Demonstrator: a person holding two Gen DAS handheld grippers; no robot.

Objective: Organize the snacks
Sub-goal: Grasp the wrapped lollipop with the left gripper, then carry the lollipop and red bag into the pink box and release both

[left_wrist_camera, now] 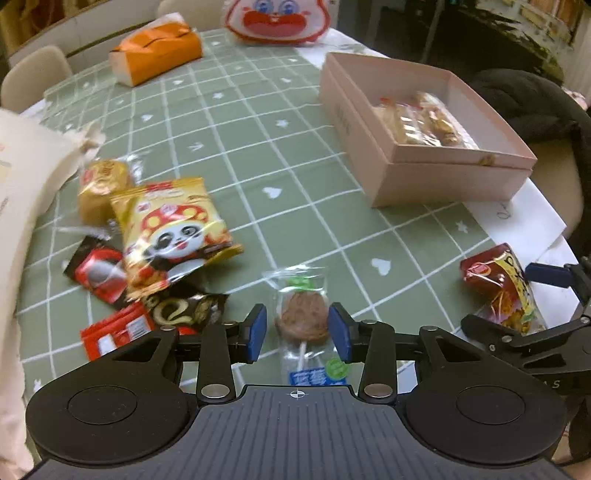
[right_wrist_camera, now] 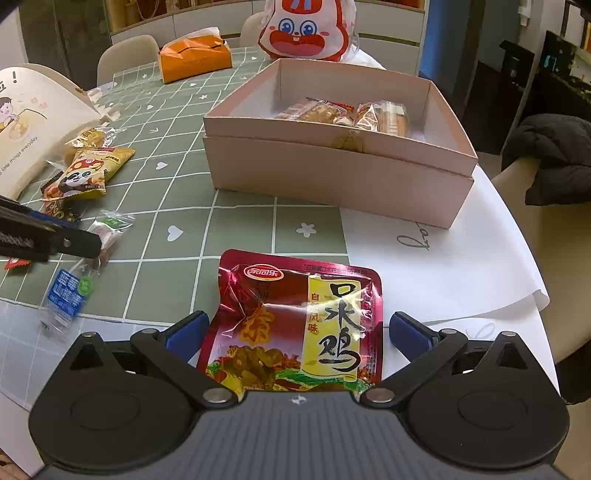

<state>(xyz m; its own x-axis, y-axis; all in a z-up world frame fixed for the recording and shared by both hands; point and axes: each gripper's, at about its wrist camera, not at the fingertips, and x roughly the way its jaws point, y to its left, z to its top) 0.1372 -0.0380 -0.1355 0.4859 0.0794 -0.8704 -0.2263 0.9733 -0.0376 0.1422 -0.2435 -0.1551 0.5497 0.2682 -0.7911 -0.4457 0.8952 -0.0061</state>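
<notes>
A clear-wrapped lollipop (left_wrist_camera: 302, 319) lies on the green checked tablecloth (left_wrist_camera: 295, 155), in front of the pink box (left_wrist_camera: 417, 173) and well apart from it. The left gripper (left_wrist_camera: 297, 332) stands half open around it, blue pads (left_wrist_camera: 256, 332) just beside the sweet on each side, not pressing. To the box's near right corner side, a red chicken snack pouch (right_wrist_camera: 295, 321) lies flat, partly on white paper (right_wrist_camera: 424, 258). The right gripper (right_wrist_camera: 295, 332) is spread wide about the pouch, pads clear of its edges. The box already holds wrapped snacks (right_wrist_camera: 347, 112). Left of the box, a panda packet (left_wrist_camera: 173, 229) tops a loose pile of packets. Beyond the box sit an orange tissue pack (left_wrist_camera: 159, 55) and a rabbit-faced bag (right_wrist_camera: 306, 31).
</notes>
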